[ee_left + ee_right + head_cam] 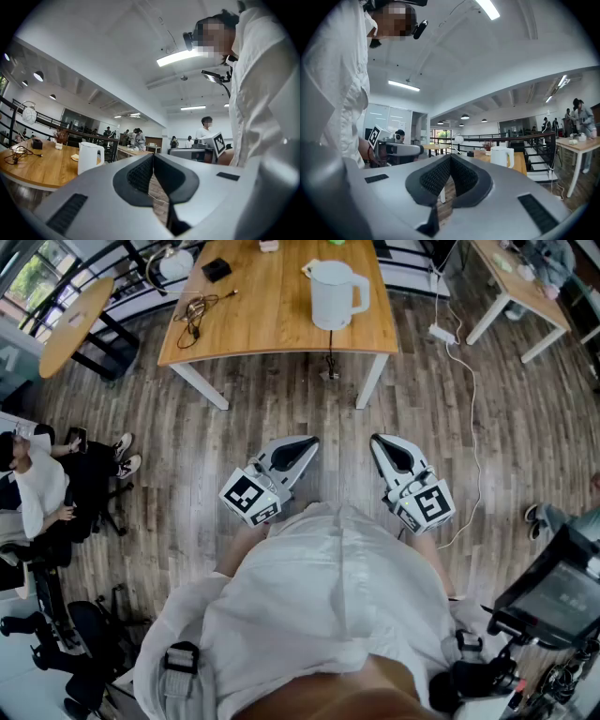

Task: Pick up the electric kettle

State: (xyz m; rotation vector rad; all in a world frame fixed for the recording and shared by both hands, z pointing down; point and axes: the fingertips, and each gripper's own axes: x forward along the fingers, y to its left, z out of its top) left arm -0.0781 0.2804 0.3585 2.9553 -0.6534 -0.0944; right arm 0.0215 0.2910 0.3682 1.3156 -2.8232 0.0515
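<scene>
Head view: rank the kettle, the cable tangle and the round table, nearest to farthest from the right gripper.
1. Kettle: on the right part of the long table, ahead of the right gripper and slightly to its left.
2. Cable tangle: on the same table's left end.
3. Round table: far left, beyond the long table.

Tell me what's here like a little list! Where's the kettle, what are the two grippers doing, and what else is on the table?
kettle: white plastic electric kettle, upright on the table, handle toward the picture's right
table: light wooden table, ahead of the person across the wooden floor
left: left gripper shut, empty, well short of the kettle
right: right gripper shut, empty, also short of it
also on table: tangled dark cable, small black box
task: kettle not yet picked up
</scene>
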